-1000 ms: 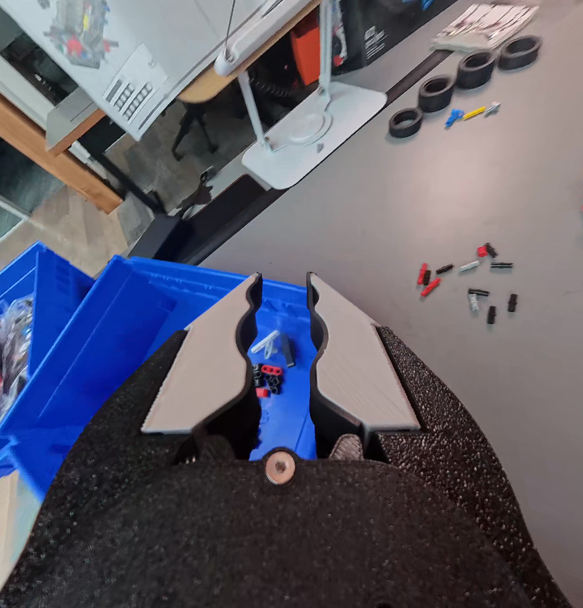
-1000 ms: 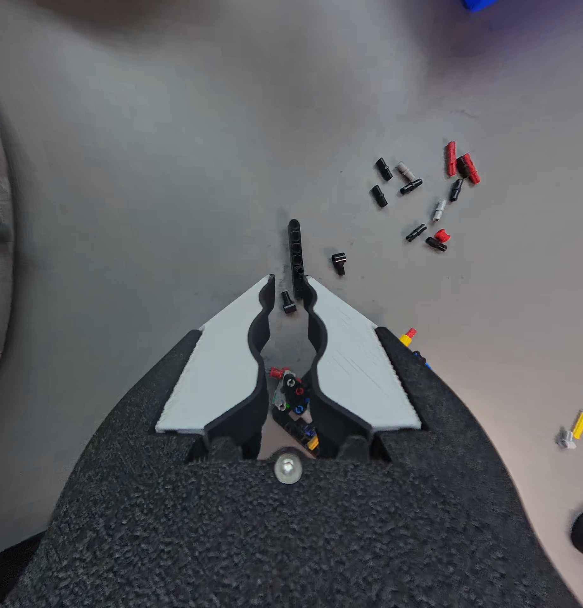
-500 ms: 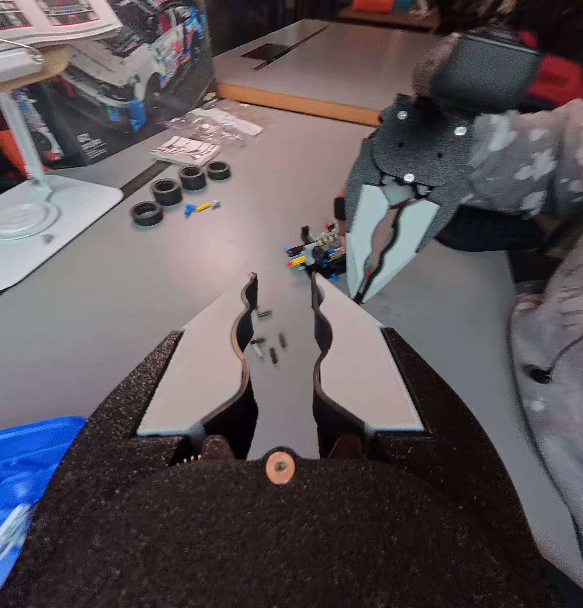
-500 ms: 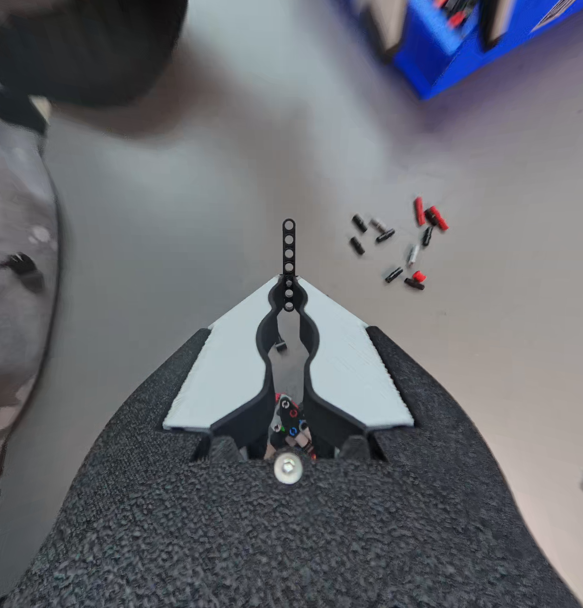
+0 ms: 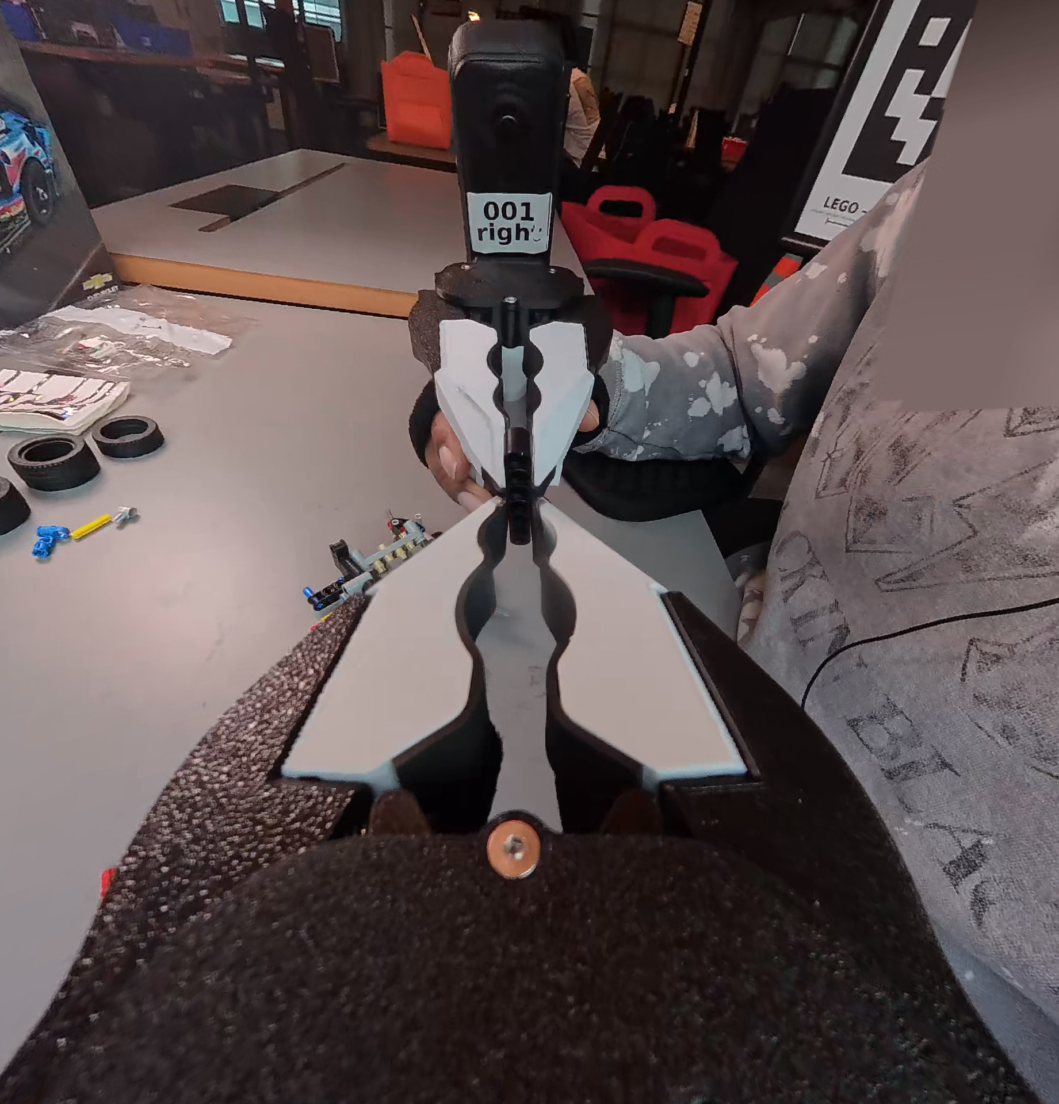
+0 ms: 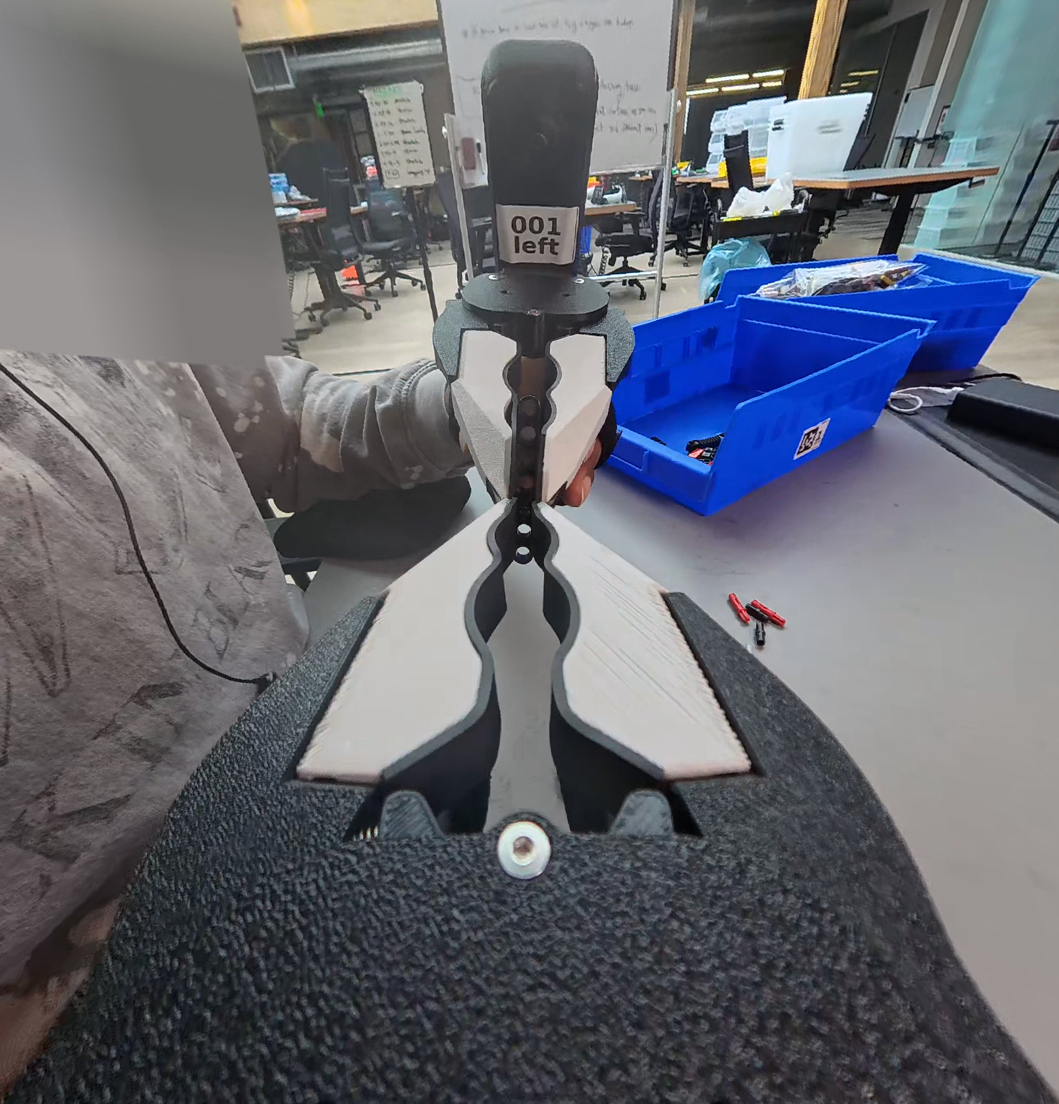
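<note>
Above a grey table (image 5: 156, 627), the left gripper (image 5: 518, 526) and right gripper (image 6: 522, 540) meet tip to tip, both clamped on opposite ends of a black holed beam (image 6: 523, 531), held clear of the tabletop. Blue bins (image 6: 813, 382), black tyres (image 5: 54, 463) and loose red and black pins (image 6: 757, 612) lie around

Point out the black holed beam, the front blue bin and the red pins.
black holed beam (image 6: 523, 531): right wrist view, the holed end between the fingertips.
front blue bin (image 6: 813, 418): right wrist view, its near side wall.
red pins (image 6: 767, 612): right wrist view, the longest pin.
</note>
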`<action>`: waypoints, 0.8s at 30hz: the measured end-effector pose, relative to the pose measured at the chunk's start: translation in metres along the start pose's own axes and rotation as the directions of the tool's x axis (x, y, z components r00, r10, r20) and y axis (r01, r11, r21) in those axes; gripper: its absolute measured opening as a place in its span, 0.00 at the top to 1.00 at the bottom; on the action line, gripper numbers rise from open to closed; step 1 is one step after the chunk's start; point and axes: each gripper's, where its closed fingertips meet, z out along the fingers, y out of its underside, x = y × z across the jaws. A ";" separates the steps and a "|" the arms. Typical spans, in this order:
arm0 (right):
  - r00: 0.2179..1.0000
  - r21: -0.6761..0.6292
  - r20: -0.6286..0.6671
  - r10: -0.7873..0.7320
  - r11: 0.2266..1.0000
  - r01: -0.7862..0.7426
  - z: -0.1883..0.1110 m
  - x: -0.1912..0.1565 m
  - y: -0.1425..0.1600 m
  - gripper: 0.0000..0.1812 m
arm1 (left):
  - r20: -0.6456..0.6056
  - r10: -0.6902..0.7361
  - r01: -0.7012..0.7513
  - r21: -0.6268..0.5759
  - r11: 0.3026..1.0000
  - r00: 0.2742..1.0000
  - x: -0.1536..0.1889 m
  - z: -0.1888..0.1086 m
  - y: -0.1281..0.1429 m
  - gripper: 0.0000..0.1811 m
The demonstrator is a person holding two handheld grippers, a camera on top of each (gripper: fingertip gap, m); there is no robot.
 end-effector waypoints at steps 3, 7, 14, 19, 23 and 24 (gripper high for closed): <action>0.999 0.027 0.035 0.002 1.000 -0.002 -0.001 -0.003 -0.002 0.98 | -0.014 -0.018 0.018 0.005 1.000 1.000 0.003 0.000 -0.001 0.96; 0.999 0.122 0.035 0.010 0.992 -0.014 -0.018 0.003 -0.016 0.98 | 0.008 -0.020 0.020 0.004 1.000 1.000 -0.004 -0.008 0.001 0.96; 0.951 -0.146 -0.267 -0.158 0.982 0.122 -0.044 0.060 0.010 0.98 | 0.224 -0.075 0.097 -0.091 0.991 0.972 -0.053 -0.040 0.032 0.96; 0.901 -0.535 -0.217 -0.375 0.818 0.212 -0.007 0.097 0.066 0.98 | 0.308 -0.122 0.132 -0.012 0.991 0.944 -0.074 -0.043 0.030 0.97; 0.919 -0.651 -0.019 -0.393 0.703 0.287 0.031 0.111 0.095 0.97 | 0.354 -0.138 0.130 0.044 0.990 0.925 -0.083 -0.048 0.029 0.96; 0.927 -0.673 0.027 -0.375 0.679 0.294 0.038 0.113 0.103 0.97 | 0.364 -0.139 0.129 0.054 0.990 0.921 -0.085 -0.051 0.029 0.96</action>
